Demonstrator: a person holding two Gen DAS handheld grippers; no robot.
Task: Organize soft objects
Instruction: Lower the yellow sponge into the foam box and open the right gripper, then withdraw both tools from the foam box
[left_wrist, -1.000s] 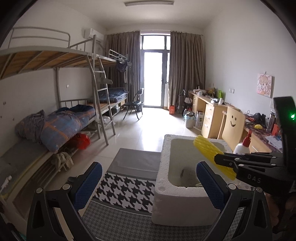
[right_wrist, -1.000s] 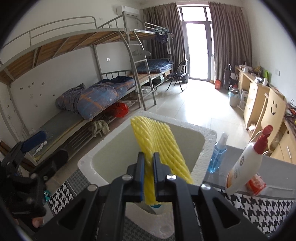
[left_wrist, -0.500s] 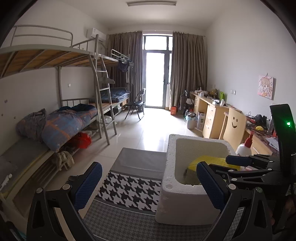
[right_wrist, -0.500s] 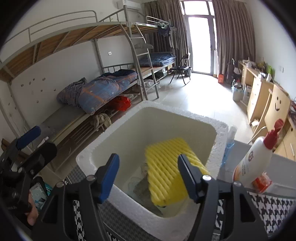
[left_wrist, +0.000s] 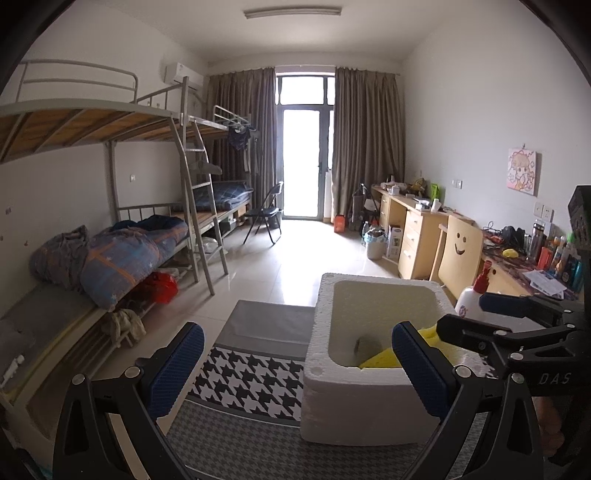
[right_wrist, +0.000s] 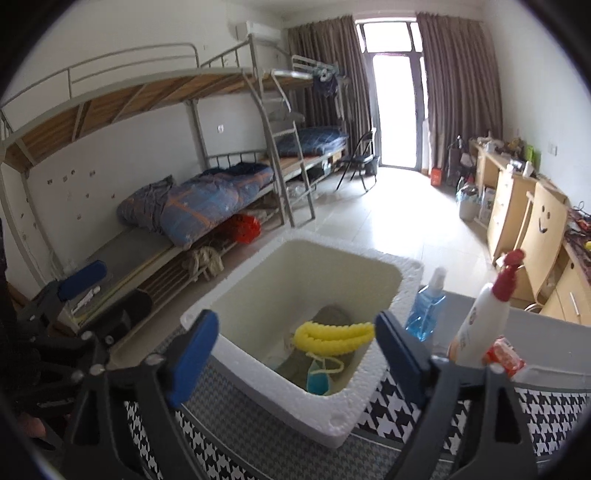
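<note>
While my right gripper (right_wrist: 295, 354) opens empty, the yellow foam net (right_wrist: 334, 334) lies crosswise below it inside the foam box (right_wrist: 332, 421), left gripper (left_wrist: 295, 373) open, farther.

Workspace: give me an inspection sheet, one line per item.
Surface: houndstooth cloth over the table.
Job's things: yellow foam net lies inside the white foam box, on other soft items; a blue piece beside it.
Clutter: blue spray bottle, white pump bottle, red packet beside the box.
Grippers: left gripper open, empty; right gripper opening, nothing between its pads.
Cables: nothing seen on the table.
Surroundings: bunk beds, desks, folding chair.
</note>
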